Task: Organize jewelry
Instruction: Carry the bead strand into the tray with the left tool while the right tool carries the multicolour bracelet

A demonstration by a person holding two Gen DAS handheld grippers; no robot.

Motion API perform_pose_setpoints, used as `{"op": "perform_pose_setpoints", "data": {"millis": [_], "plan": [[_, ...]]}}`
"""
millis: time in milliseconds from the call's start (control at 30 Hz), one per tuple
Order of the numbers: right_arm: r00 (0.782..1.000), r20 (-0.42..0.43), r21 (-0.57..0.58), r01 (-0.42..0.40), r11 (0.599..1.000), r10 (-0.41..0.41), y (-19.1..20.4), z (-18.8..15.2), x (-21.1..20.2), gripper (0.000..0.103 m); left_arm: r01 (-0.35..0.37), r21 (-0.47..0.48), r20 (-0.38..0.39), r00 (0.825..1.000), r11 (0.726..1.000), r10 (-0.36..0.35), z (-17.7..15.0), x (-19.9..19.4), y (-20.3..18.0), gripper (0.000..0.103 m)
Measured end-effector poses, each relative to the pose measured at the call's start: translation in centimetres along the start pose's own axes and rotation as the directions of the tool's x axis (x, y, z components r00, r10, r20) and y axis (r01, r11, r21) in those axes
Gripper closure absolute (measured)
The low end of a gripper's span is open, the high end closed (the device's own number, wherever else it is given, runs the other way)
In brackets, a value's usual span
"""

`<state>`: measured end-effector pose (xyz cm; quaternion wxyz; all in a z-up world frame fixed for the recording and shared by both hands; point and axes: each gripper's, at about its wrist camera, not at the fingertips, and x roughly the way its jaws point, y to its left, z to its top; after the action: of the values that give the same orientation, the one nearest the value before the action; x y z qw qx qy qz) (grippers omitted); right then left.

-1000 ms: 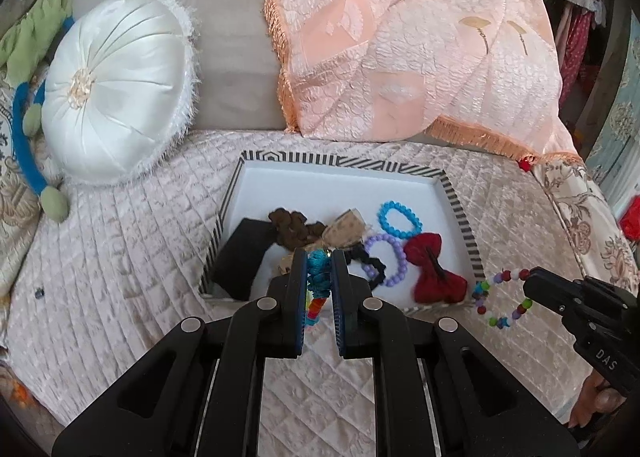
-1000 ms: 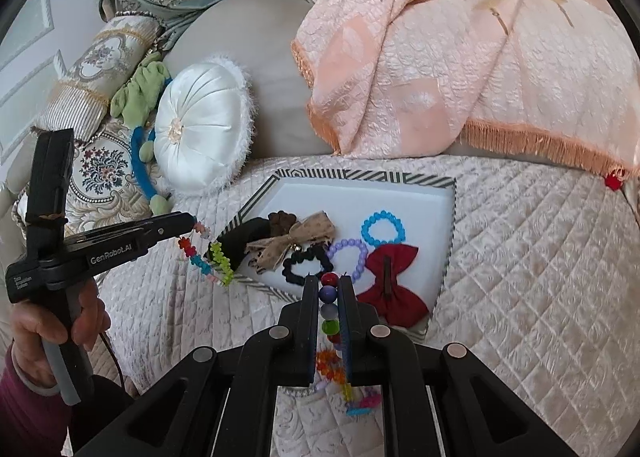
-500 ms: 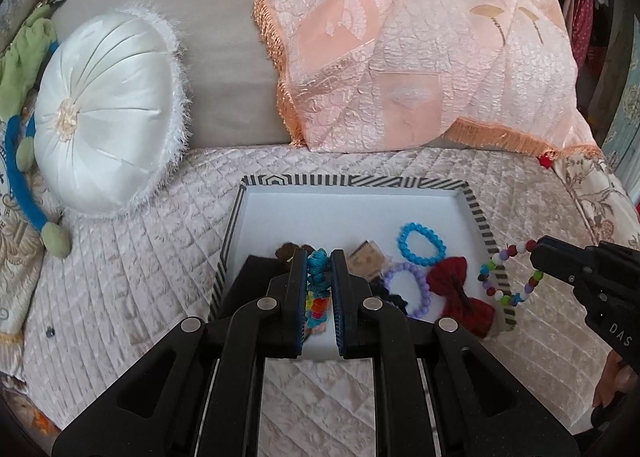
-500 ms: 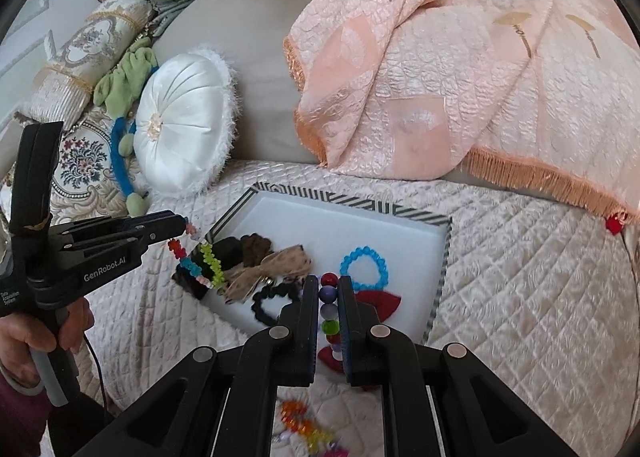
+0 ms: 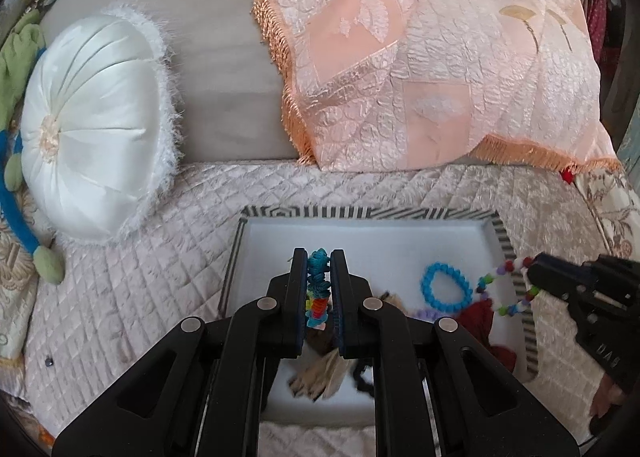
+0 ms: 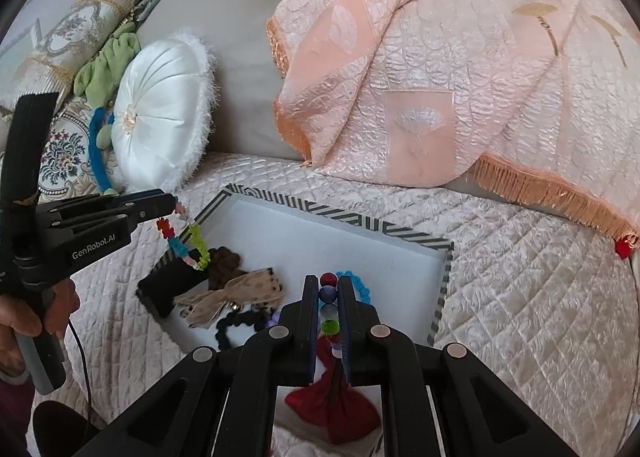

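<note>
"GenRobot.AI" in white on the left hand-held gripper (image 6: 176, 209); no other text is legible.

Left hand-held gripper (image 5: 319, 257) and right hand-held gripper (image 6: 329, 281) both clamped, angled downward.

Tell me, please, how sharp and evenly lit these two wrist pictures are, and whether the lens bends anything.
Left wrist view: soft daylight, no hard glare; the tan bow under the left gripper is smeared by blur, the tray rim bows with fisheye curvature, corners are black. Right wrist view: the same even light, a mild sheen on the peach blanket; the red bow beneath the right gripper is soft.
</note>
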<state>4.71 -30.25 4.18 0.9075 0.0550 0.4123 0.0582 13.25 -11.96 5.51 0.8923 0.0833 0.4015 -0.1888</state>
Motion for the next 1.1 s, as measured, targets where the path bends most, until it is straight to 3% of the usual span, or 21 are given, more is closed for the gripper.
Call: {"op": "perform_pose_setpoints", "data": {"millis": [300, 667, 1100], "plan": [[0.998, -0.006, 0.017, -0.056, 0.998, 0.056, 0.3, 3.0, 4.1, 0.094, 0.046, -0.038, -0.014, 0.999, 0.998, -0.046, 2.5, 4.2, -0.4, 0.093], [0.988, -0.067, 0.031, -0.135, 0.99, 0.137, 2.3, 4.8, 10.2, 0.094, -0.002, -0.117, -0.1, 0.995, 0.993, -0.009, 0.8, 9.0, 2.7, 0.093], [0.989, -0.146, 0.068, 0.008, 0.998, 0.002, -2.3, 4.1, 14.5, 0.094, -0.048, -0.141, -0.137, 0.99, 0.989, 0.029, -0.7, 11.4, 4.2, 0.093]]}}
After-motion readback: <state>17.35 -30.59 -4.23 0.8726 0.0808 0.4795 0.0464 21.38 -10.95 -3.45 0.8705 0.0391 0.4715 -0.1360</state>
